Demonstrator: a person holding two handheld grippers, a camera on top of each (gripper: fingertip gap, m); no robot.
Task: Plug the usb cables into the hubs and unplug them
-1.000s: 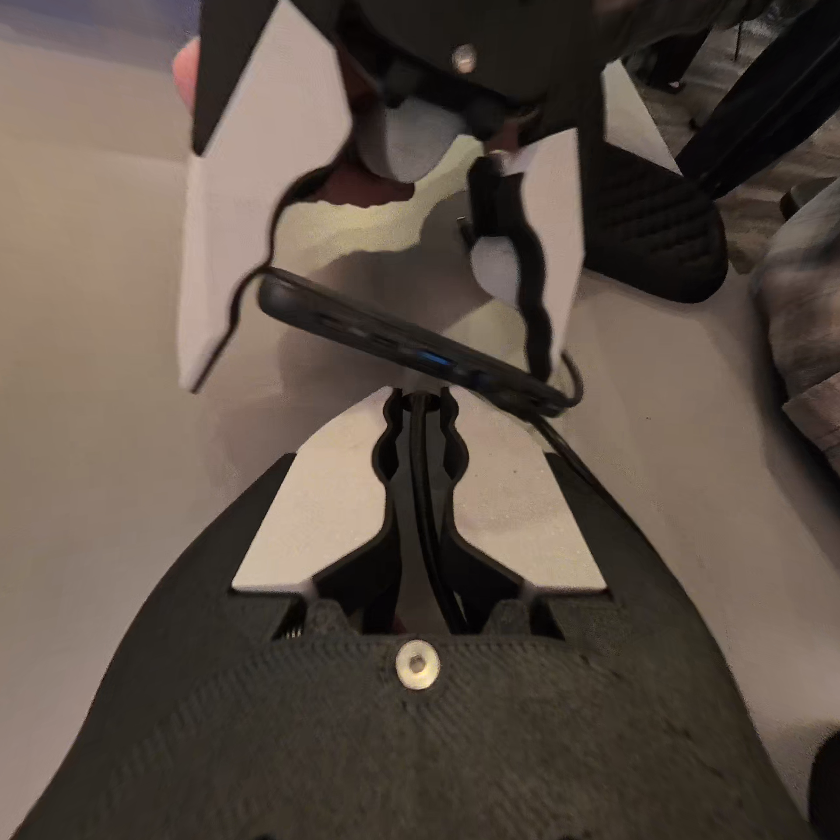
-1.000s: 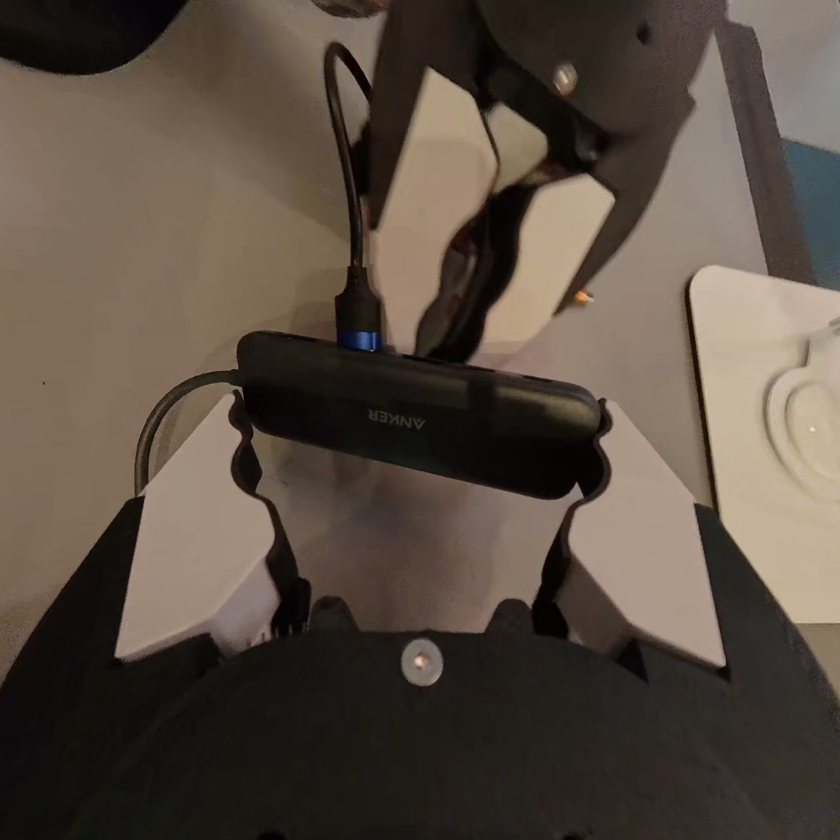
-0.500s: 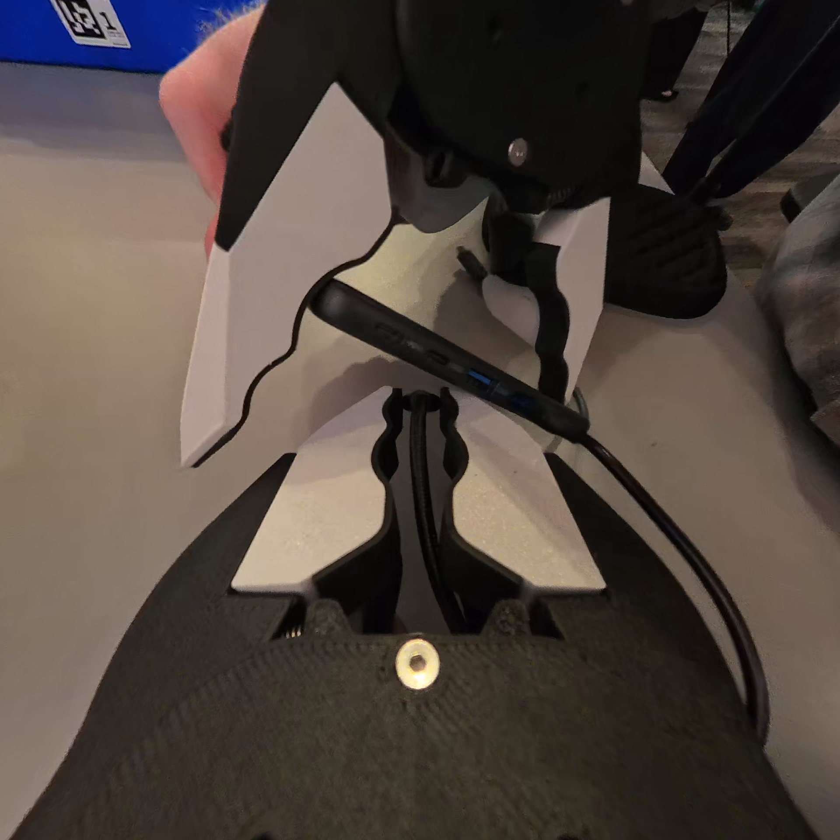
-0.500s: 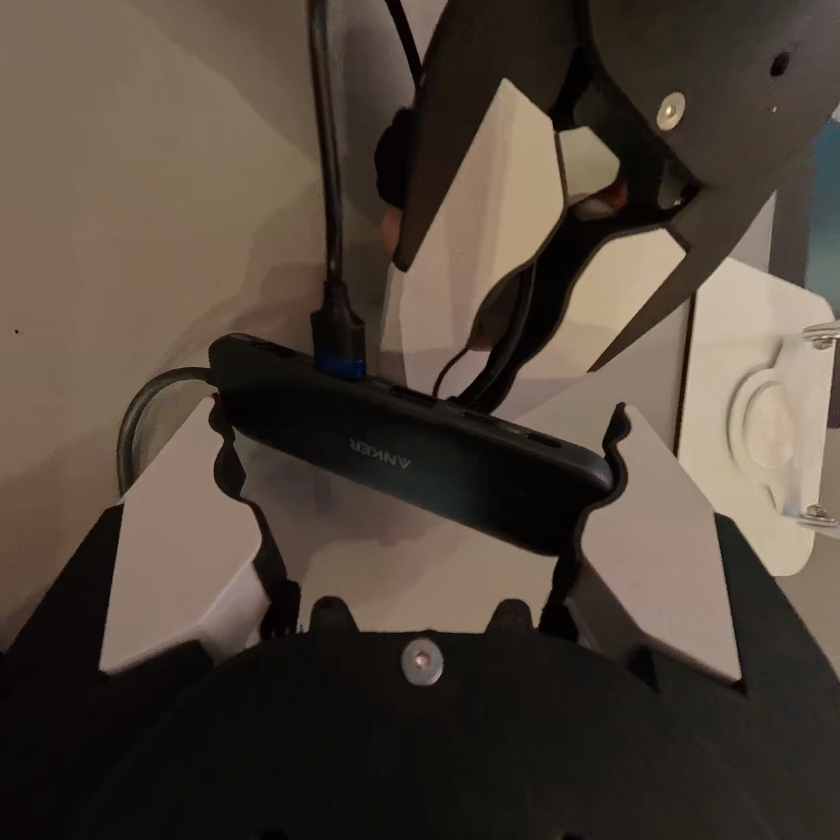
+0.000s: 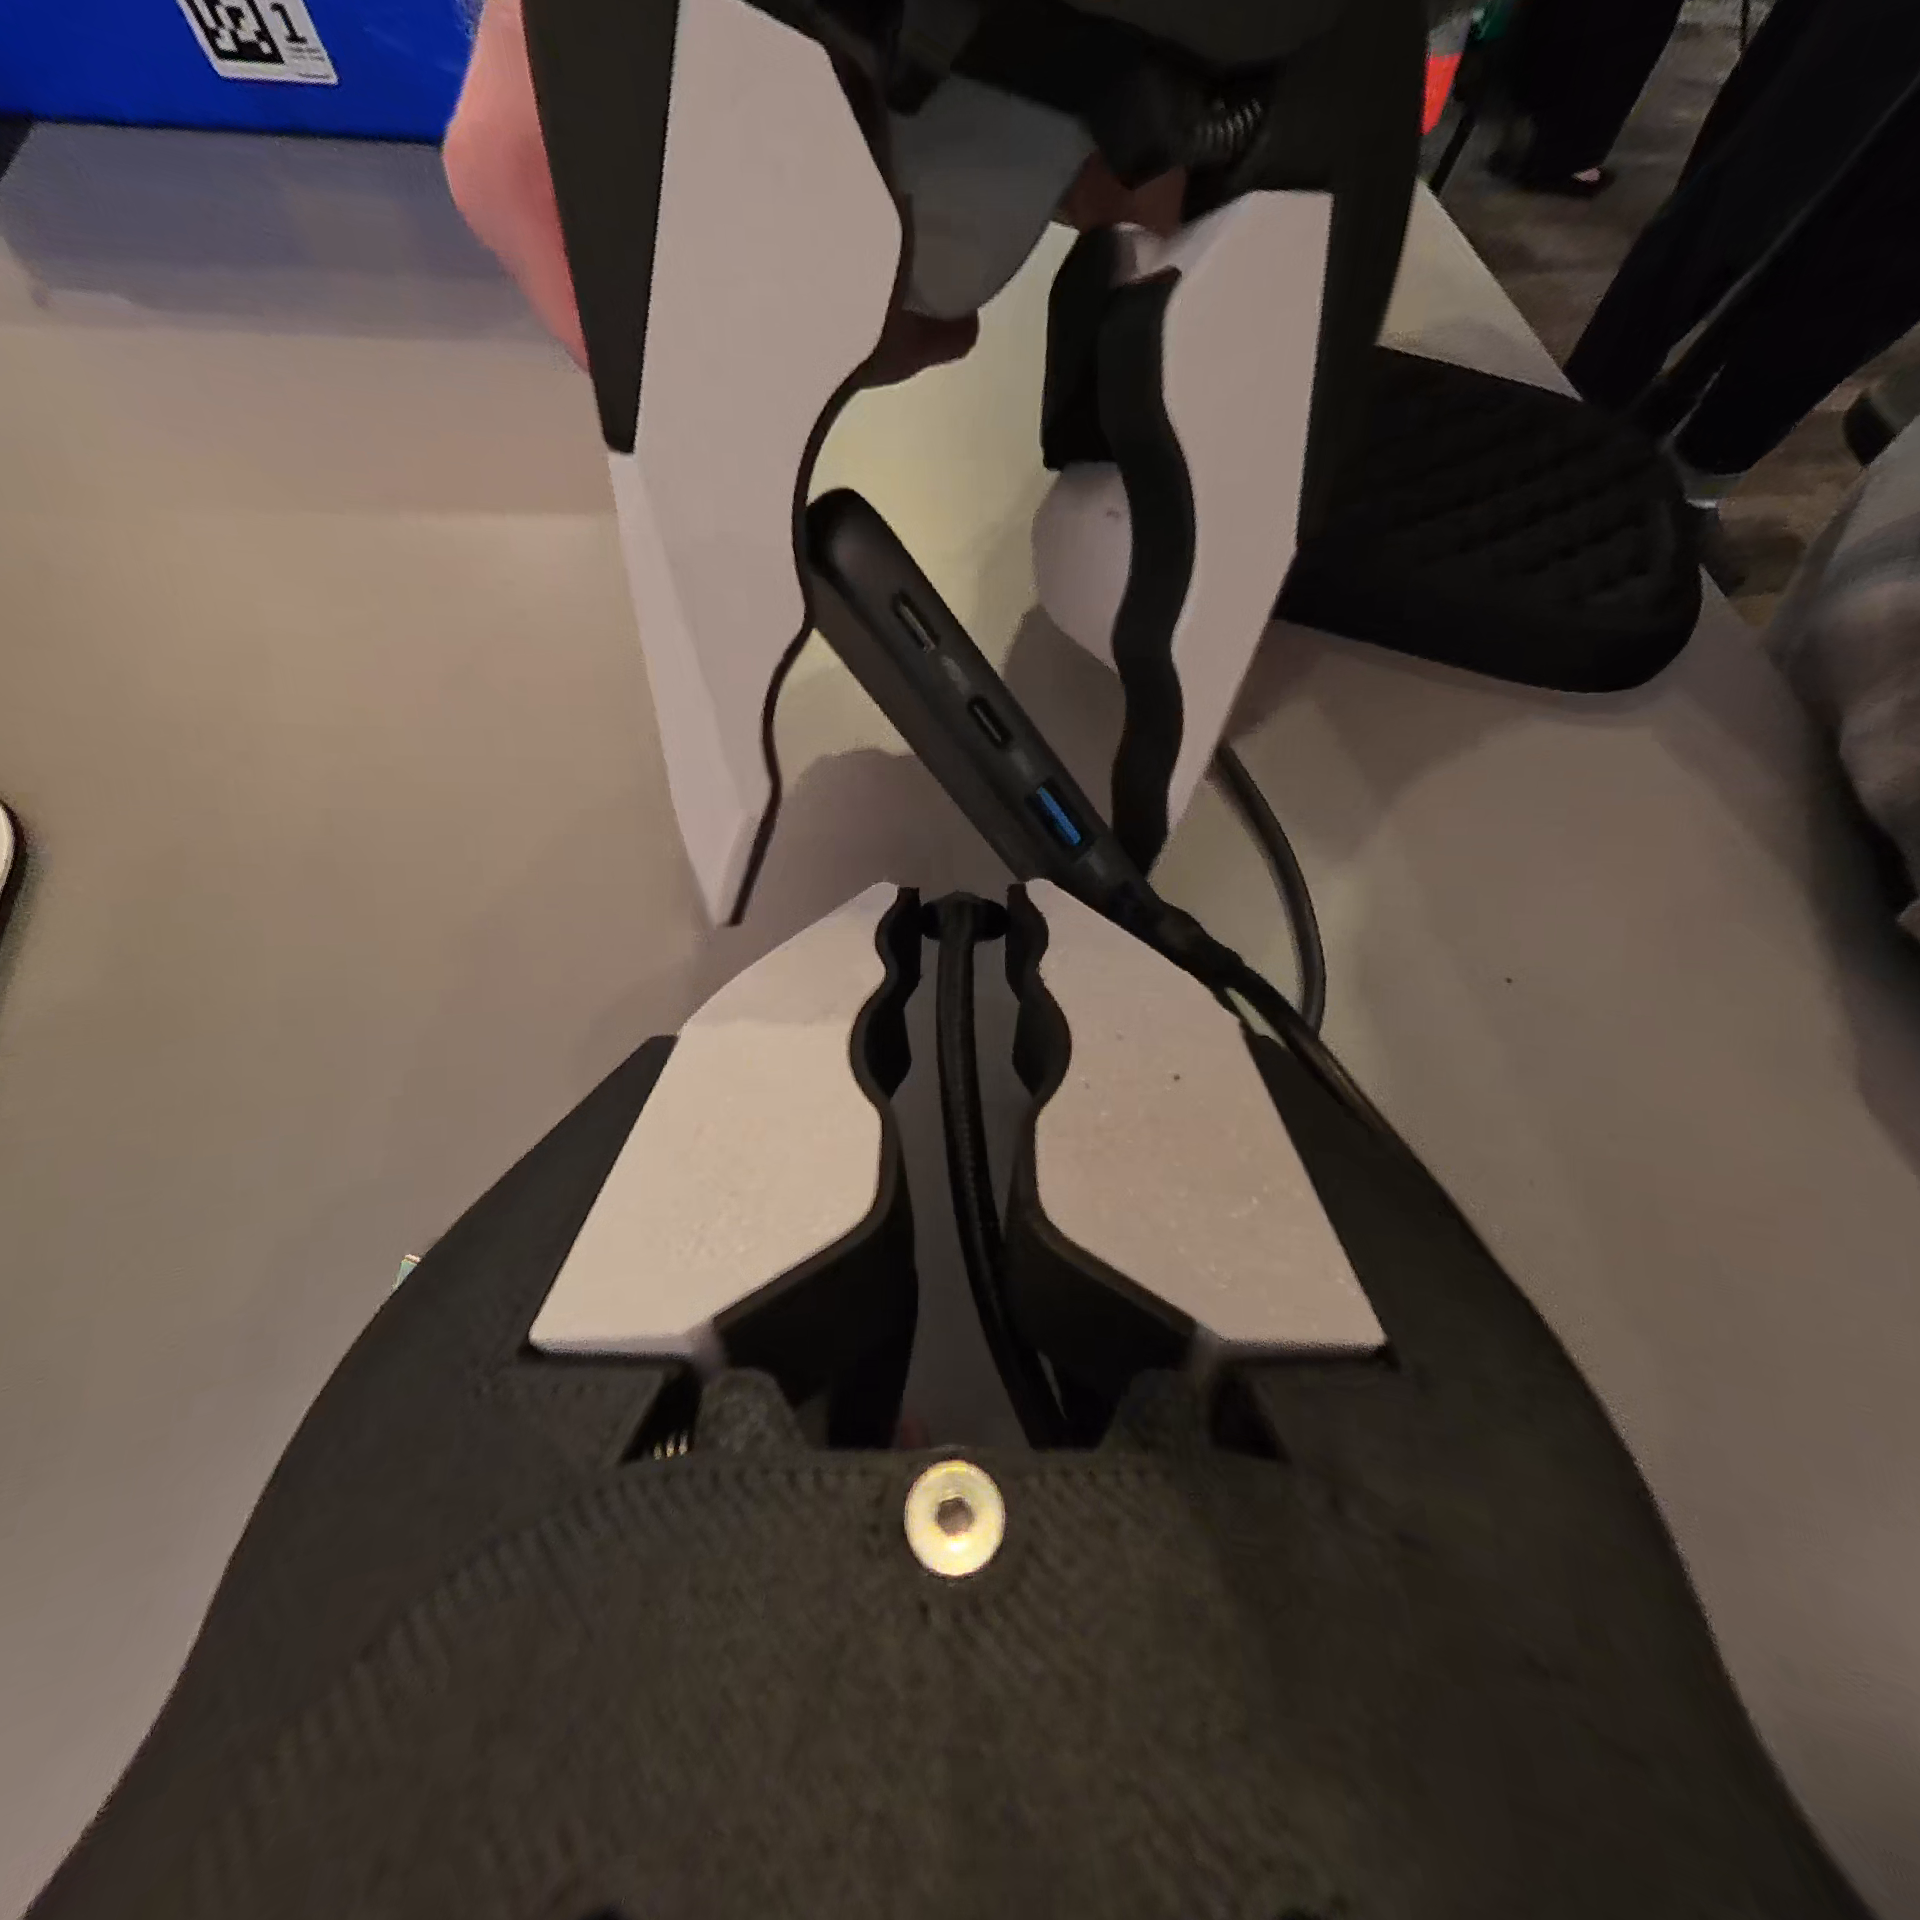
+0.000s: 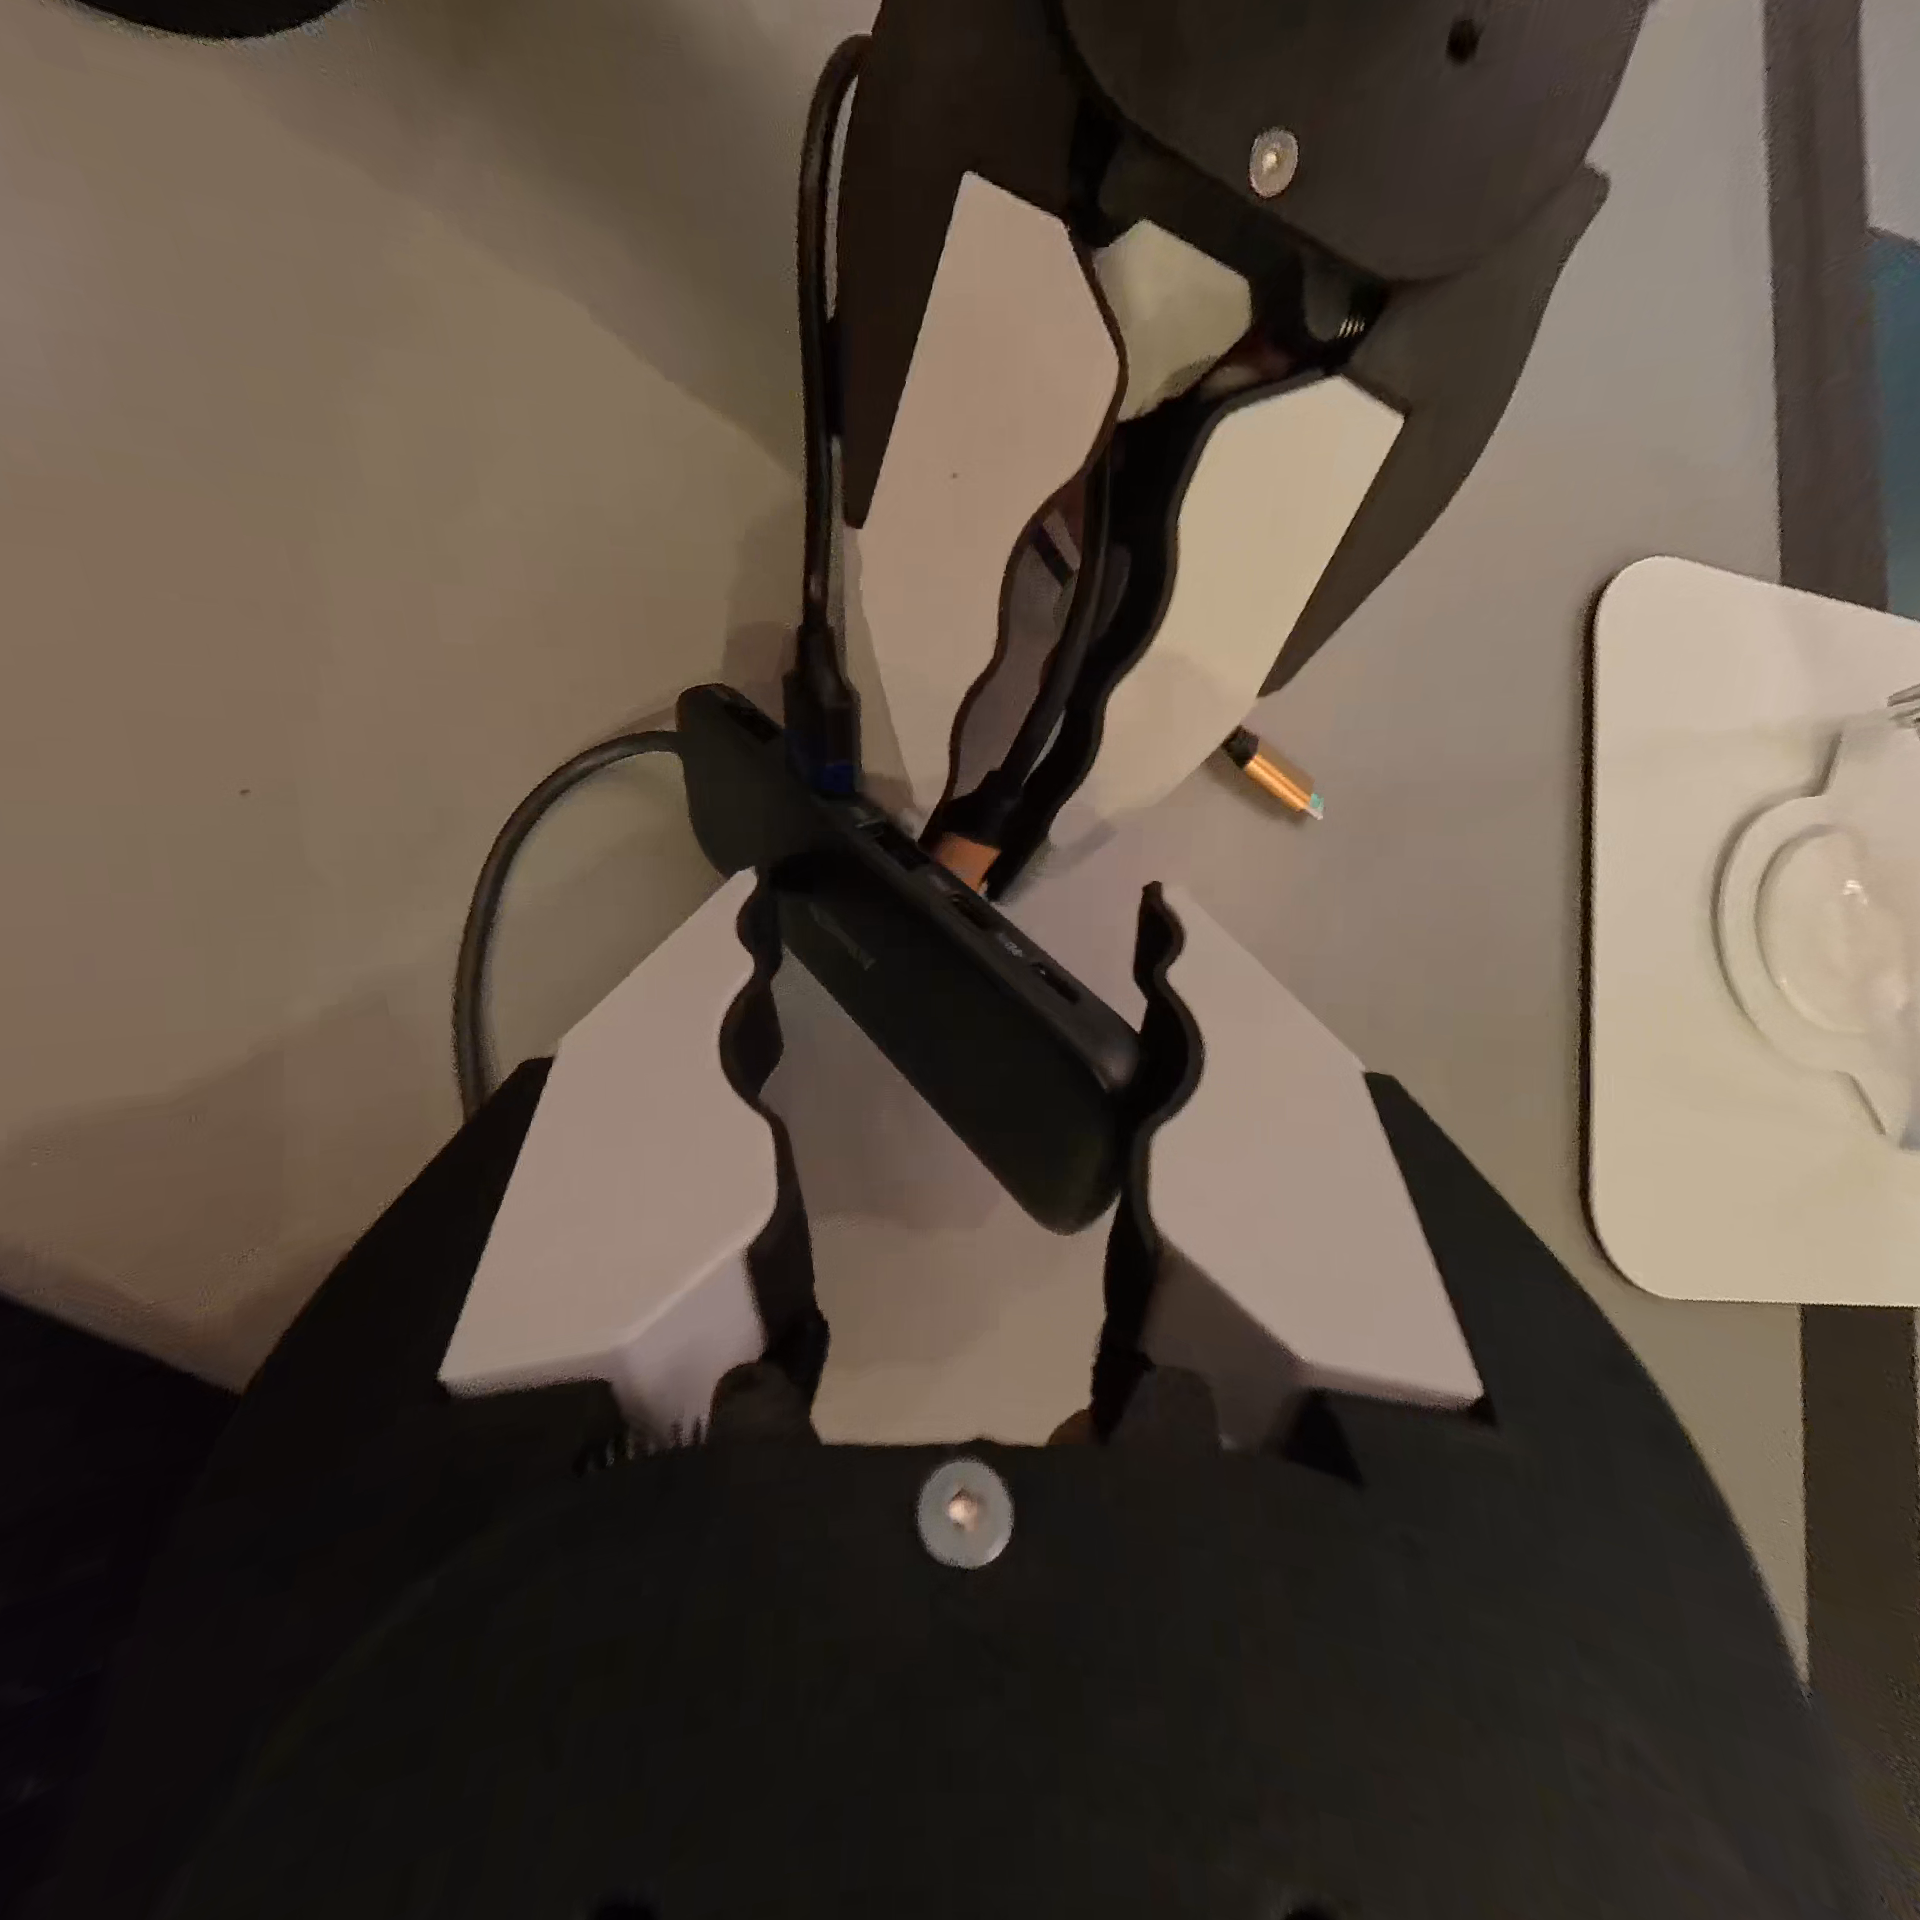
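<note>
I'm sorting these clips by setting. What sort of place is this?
Probably an office or lab workbench: a plain grey table carrying a black USB hub, a blue bin bearing a printed marker tag, and a black chair seat beside it.

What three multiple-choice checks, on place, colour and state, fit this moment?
1. Where is the hub? A on the white tray; B between the fingers of the right gripper; C on the blue box.
2. Collar colour of the plug seated in the hub? A blue; B red; C green.
3. The left gripper is: A open, empty; B shut on a black cable; C shut on the hub.
Key: B, its fingers press the hub's ends; A, a blue band shows at the socket; B, the cable runs between closed fingers.
</note>
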